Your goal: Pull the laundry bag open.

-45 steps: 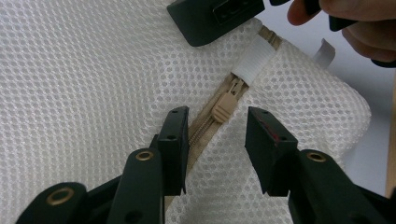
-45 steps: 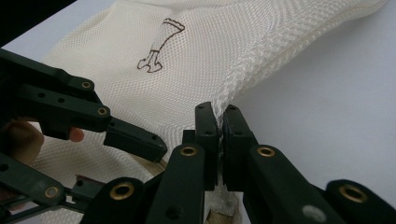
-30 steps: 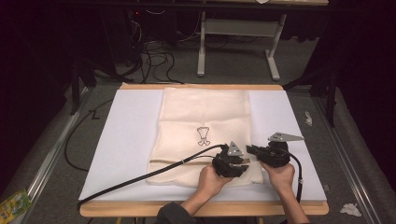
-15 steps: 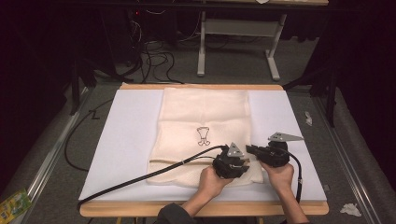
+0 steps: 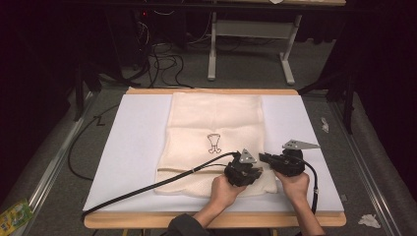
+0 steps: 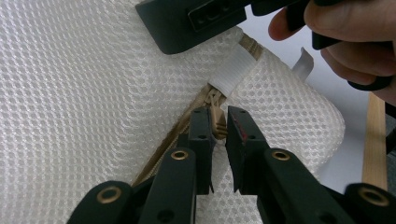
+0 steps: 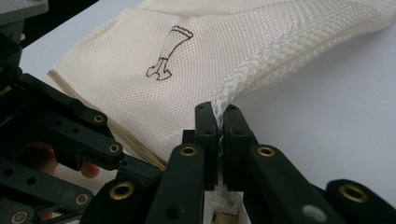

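Left gripper: jaws just closing around the tan zipper pull, contact hard to judge. Right gripper clamped on mesh bag edge; fabric hides its pad faces. Bag lies mid-desk, reaching the near edge. White sheet covers desk; dark room, cables on floor beyond.

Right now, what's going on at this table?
A person is working on a cream mesh laundry bag lying flat on the white table cover, holding a gripper in each hand. The right gripper is shut on the bag's mesh edge near its corner, pinning it. The left gripper has just been closing on the tan zipper pull, which sits between its fingers. The bag looks zipped shut.
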`<state>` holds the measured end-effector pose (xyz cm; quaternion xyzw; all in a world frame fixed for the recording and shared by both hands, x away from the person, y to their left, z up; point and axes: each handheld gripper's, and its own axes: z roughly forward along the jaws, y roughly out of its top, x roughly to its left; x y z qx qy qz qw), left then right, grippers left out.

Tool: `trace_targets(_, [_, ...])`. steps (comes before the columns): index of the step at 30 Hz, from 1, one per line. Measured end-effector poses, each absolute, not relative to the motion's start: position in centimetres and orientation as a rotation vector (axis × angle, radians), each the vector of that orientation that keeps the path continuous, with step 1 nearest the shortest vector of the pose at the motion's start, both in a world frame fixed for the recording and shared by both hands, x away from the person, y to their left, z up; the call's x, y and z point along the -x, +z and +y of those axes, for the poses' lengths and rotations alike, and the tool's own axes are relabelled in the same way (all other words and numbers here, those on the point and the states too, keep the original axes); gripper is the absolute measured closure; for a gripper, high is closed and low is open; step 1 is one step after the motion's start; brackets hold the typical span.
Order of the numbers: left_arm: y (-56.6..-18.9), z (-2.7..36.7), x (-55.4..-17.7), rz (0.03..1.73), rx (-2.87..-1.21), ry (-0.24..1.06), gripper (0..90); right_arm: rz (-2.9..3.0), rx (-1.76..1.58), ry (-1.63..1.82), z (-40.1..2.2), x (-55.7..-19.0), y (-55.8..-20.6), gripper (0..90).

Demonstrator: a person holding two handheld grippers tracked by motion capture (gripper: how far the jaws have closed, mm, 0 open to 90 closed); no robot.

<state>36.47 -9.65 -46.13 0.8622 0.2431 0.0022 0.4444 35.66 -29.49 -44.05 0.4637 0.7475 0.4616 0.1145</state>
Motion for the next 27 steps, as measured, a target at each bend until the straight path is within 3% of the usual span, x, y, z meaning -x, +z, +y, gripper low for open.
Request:
trace_targets(8, [-46.19, -9.72, -36.44, 0.602, -2.133, 0.014, 86.1, 2.195, -1.353, 1.347, -29.6, -35.66, -44.05, 88.2])
trace_targets(27, [-45.47, -9.3, -36.1, 0.565, -2.147, 0.067, 86.8, 2.19, -1.347, 1.336, -30.36, -35.56, -44.12, 88.2])
